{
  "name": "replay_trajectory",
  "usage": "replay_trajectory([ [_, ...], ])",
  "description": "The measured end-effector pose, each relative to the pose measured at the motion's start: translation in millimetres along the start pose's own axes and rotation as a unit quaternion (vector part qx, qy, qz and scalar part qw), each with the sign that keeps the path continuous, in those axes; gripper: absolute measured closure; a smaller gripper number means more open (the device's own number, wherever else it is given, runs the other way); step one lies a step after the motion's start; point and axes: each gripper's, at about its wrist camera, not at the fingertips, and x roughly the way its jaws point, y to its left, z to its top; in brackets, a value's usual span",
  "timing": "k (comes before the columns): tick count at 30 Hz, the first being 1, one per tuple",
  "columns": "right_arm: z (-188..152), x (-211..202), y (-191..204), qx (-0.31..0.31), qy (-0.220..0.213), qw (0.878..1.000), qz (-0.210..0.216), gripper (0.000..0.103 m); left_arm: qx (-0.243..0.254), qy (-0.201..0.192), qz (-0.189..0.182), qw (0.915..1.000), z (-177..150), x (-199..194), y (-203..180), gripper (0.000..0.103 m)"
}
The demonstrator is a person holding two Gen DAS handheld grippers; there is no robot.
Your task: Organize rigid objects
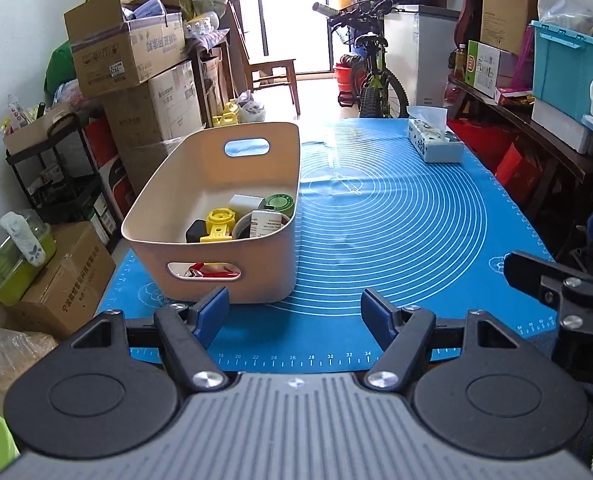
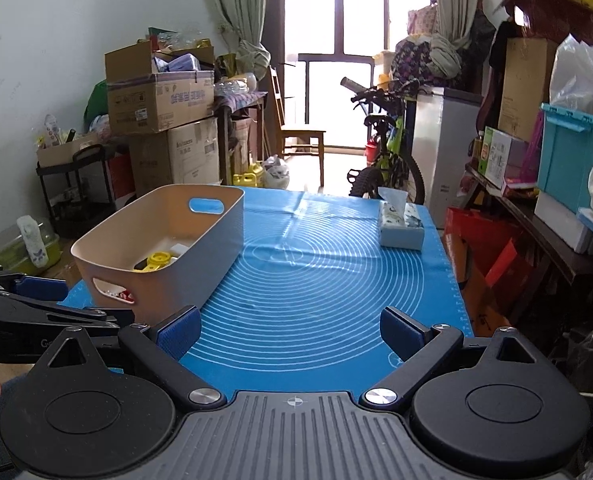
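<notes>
A beige plastic bin (image 1: 200,168) with handle cutouts stands on the left of the blue mat (image 1: 396,216); it also shows in the right wrist view (image 2: 216,248). Inside lie several rigid objects: a yellow plastic piece (image 1: 218,224), a green-lidded jar (image 1: 279,203), a tape roll (image 1: 243,226), a white box (image 1: 243,202), a black block (image 1: 195,231). My left gripper (image 1: 295,312) is open and empty, just in front of the bin's near right corner. My right gripper (image 2: 290,330) is open and empty over the mat's near edge, right of the bin.
A tissue box (image 1: 434,140) sits at the mat's far right (image 2: 400,224). Stacked cardboard boxes (image 1: 136,64) and a black cart (image 1: 56,168) stand left of the table. A bicycle (image 1: 372,76) stands beyond the far end. Shelves with bins (image 1: 568,64) line the right.
</notes>
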Motion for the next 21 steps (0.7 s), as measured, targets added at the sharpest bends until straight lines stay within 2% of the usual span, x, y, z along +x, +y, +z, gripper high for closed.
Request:
replay_trajectory([
  [5,-1.2,-1.3,6.0,-0.015,-0.004,1.0,-0.003,0.007,0.0,-0.002,-0.002,1.0,-2.1,1.8,0.5,0.03],
  [21,-2.4,-1.2,5.2,-0.002,-0.002,1.0,-0.008,0.007,-0.005,0.006,-0.005,1.0,-3.7,4.9,1.0,0.03],
])
